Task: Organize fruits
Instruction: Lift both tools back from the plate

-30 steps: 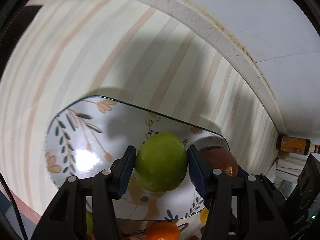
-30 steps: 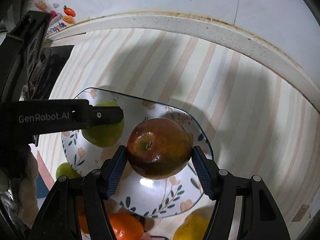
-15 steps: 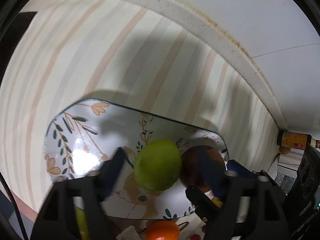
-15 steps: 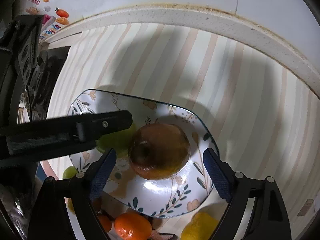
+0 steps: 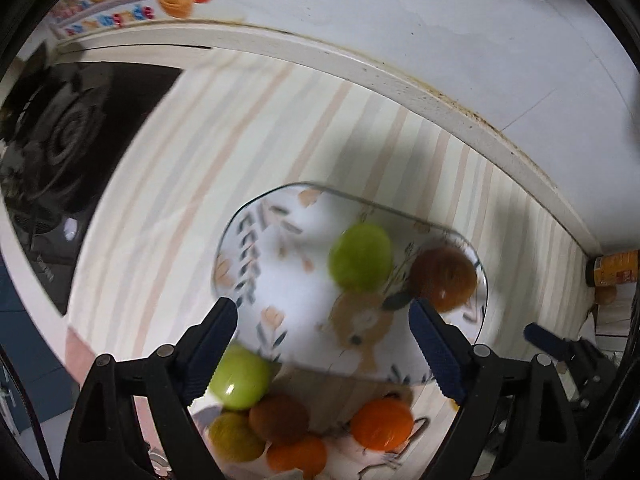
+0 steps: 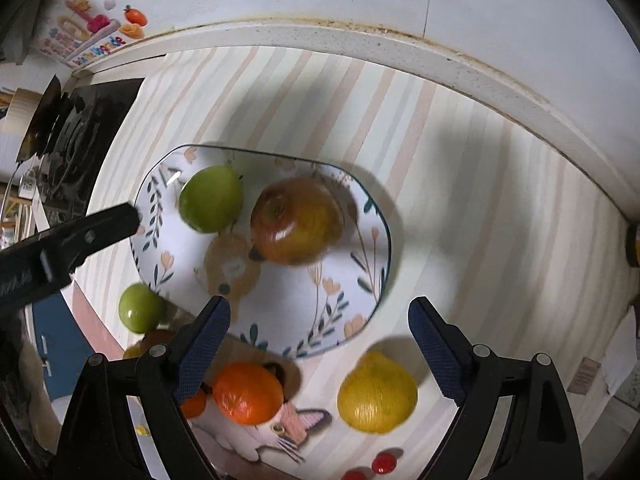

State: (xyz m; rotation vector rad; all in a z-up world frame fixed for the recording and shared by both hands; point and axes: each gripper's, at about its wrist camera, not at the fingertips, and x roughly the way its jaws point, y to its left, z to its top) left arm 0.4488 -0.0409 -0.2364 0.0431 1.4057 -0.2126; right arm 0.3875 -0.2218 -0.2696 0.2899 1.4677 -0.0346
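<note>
Above the plate [image 6: 376,280], both grippers, left [image 5: 323,344] & right [image 6: 319,336], had just opened wide, empty; green apple [image 6: 211,198] & red apple [image 6: 298,225] sat on it. Next: grab orange [image 6: 248,393] squarely.

A striped counter [image 6: 460,184] holds a flowery plate [image 6: 360,280]. Around the plate, right on the counter, lie a small green fruit [image 6: 140,312], an orange [image 6: 248,392] and a yellow lemon [image 6: 376,394]. A black stove [image 5: 76,136] sits at the far left.
</note>
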